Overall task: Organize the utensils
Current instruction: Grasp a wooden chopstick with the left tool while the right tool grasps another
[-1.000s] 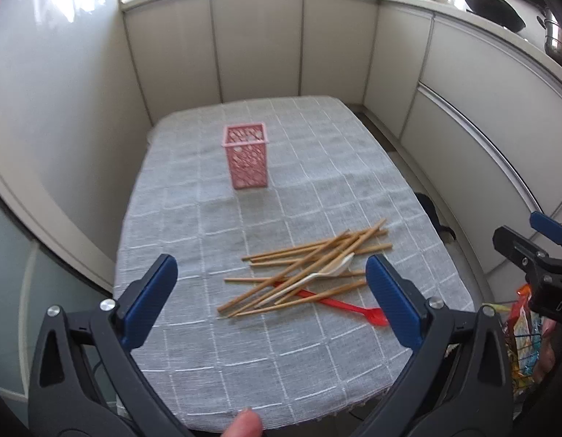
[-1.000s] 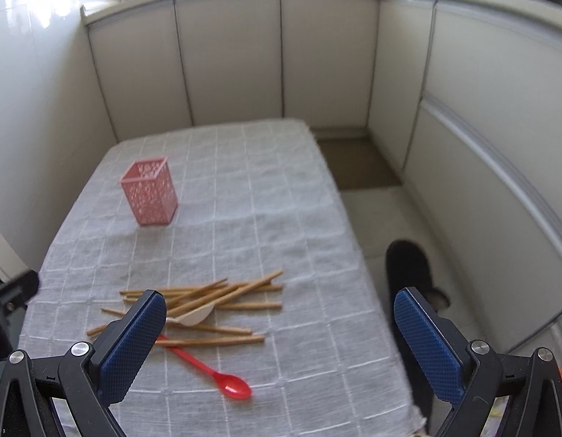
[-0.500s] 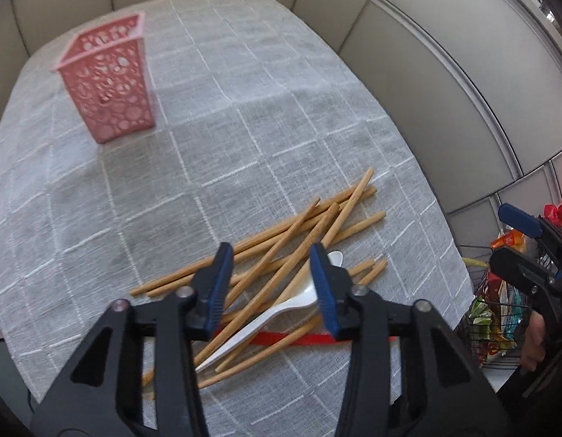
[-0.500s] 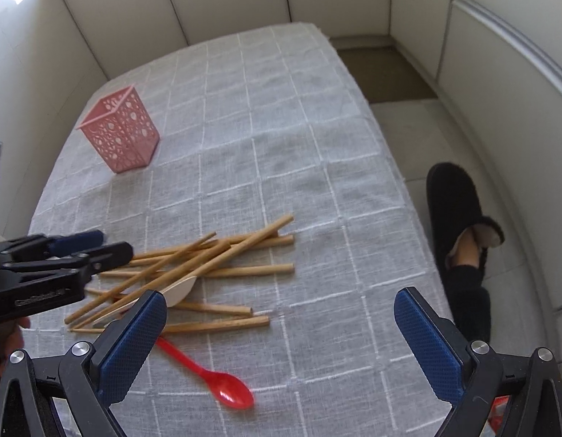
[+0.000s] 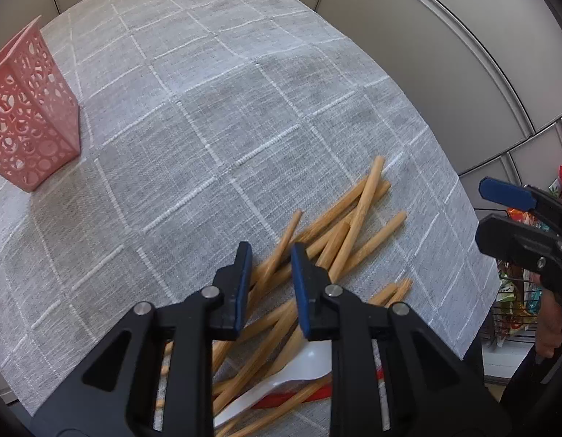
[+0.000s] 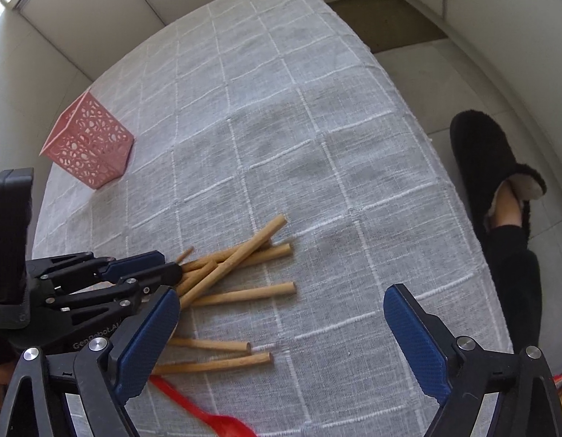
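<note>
Blue-padded left gripper [image 5: 268, 273] has dropped onto the wooden chopstick pile [image 5: 339, 225], fingers closing around one; right gripper [image 6: 281, 331] hovers beside it, fingers wide, barely narrowing, empty.

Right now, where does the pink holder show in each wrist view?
Left wrist: pink holder at the far left edge, upright on the cloth, partly cut off.
Right wrist: pink holder upper left, standing apart from the pile.
Shared landmark: the chopsticks, lying nearer the cameras than the holder.
</note>
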A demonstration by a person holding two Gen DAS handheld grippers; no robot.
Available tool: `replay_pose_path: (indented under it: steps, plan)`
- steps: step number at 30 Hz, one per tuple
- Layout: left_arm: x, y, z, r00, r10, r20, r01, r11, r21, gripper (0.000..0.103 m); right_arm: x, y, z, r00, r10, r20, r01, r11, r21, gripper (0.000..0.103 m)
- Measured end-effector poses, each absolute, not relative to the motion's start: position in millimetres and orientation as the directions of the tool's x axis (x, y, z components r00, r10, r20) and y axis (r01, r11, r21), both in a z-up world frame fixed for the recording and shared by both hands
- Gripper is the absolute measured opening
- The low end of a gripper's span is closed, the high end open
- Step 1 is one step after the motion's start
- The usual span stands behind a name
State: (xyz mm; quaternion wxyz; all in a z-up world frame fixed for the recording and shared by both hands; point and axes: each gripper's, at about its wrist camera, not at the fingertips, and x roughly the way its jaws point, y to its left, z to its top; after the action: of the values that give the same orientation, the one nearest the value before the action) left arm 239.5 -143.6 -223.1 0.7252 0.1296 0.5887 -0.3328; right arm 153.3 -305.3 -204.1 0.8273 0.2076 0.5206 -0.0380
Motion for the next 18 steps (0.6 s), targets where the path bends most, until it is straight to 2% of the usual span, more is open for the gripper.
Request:
replay_pose_path:
  steps: [2,3,4,9,11,18]
  plan:
    - [244.2,-141.8,-222.4,0.078,-0.344,-0.936,0.624,0.749,-0.223,0.022,156.3,-305.8,-206.9,0.454,0.165,-0.876,0.280,0.906,0.316,0.093]
    - [246.2,-142.1,-222.7,0.083,-0.352,-0.932,0.621,0.750,-0.228,0.014,157.8,-306.5,-208.6,0.453,0.174,-0.874,0.282,0.902,0.326,0.092]
    - [248.2,-141.0,-220.5,0.095,-0.352,-0.931,0.614,0.757,-0.223,0.014,159.8,-307.1,-210.5,0.452,0.190,-0.872,0.285,0.895,0.343,0.090]
    - [256.5,-132.2,-222.3,0.119,-0.343,-0.932,0.573,0.790,-0.218,0.006,174.4,-306.5,-215.4,0.442,0.262,-0.858,0.293,0.862,0.414,0.075]
    - [259.6,-122.3,-216.5,0.128,-0.356,-0.926,0.552,0.801,-0.232,0.006,181.4,-304.5,-218.0,0.438,0.302,-0.847,0.300,0.839,0.454,0.063]
    - [256.9,-101.0,-197.3,0.171,-0.384,-0.907,0.504,0.825,-0.255,0.006,220.4,-285.8,-226.3,0.421,0.396,-0.816,0.295,0.791,0.536,0.045]
